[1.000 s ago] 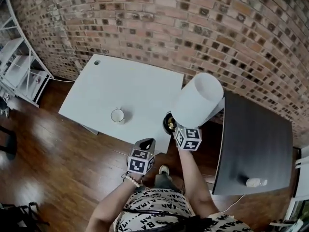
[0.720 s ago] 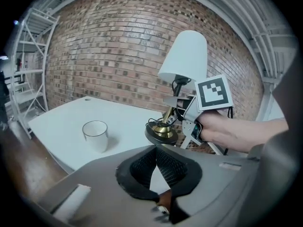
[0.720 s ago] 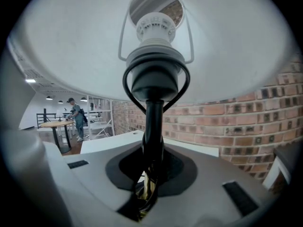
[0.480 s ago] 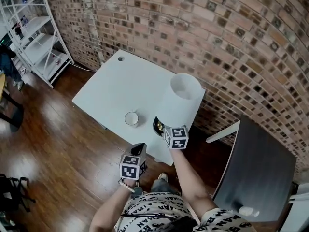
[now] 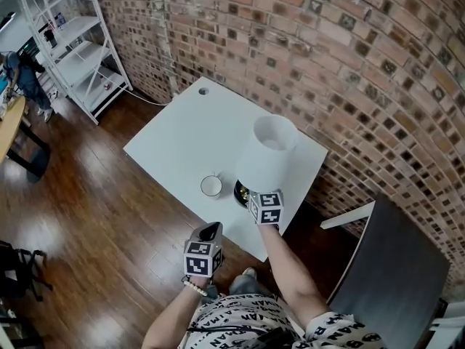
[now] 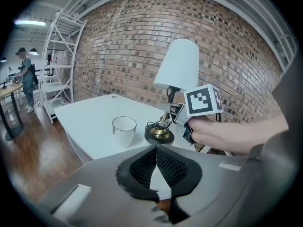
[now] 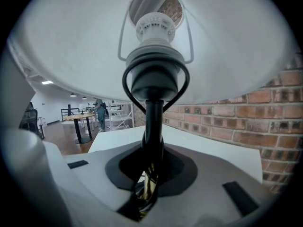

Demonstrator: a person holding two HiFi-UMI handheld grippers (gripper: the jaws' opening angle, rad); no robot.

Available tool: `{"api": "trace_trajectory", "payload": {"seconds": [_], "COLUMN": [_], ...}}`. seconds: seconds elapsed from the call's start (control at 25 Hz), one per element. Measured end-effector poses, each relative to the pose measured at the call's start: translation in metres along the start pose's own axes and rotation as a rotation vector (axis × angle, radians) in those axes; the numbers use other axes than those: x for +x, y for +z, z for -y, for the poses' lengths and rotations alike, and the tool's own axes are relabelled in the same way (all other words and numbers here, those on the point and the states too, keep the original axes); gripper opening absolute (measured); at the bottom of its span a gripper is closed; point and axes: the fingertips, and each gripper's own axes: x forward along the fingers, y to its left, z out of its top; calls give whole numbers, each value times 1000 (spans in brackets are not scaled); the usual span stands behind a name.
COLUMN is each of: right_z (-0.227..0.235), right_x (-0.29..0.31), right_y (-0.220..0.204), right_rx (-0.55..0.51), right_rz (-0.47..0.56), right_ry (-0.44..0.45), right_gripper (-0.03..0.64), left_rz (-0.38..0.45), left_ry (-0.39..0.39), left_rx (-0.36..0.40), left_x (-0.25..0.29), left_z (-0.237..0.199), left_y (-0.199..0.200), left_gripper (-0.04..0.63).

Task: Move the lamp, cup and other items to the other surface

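A lamp with a white shade [image 5: 267,153] and a brass-and-black base [image 5: 243,191] stands upright over the near right part of the white table [image 5: 174,133]. Its base is down at the tabletop; whether it rests there I cannot tell. My right gripper [image 5: 254,195] is shut on the lamp's black stem [image 7: 152,122], just under the shade. A white cup [image 5: 211,186] stands just left of the base [image 6: 159,134], seen in the left gripper view as the cup [image 6: 124,129]. My left gripper [image 5: 211,233] hangs off the table's near edge, its pads [image 6: 142,167] shut on nothing.
A dark table [image 5: 399,267] stands at the lower right, across a gap from the white one. A brick wall [image 5: 327,57] runs behind both. A white shelf unit [image 5: 80,49] and a person [image 6: 26,74] are far left, across the wooden floor [image 5: 94,217].
The lamp, held by my right gripper, has moved left from the white table's right edge to beside the cup and come lower. My left gripper followed to the left. The dark table has slid toward the frame's right.
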Motion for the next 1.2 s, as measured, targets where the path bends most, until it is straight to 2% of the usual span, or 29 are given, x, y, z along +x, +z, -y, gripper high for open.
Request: {"api": "trace_trajectory", "payload": {"seconds": [0.84,1.2], "right_z": [-8,-14], "right_x": [4,-5], "right_y": [-14,-20], "right_rx": [-24,-37], "right_rz": [4,37], "right_ry": [33,42], "right_gripper": [58,66], "left_rz": [-14,-13], "left_ry": [3,-2], "left_rx": [-34,-44], "left_x": [1,0], "left_z": [3,4], "left_y": [-12,-12], "left_gripper": [2,2]}}
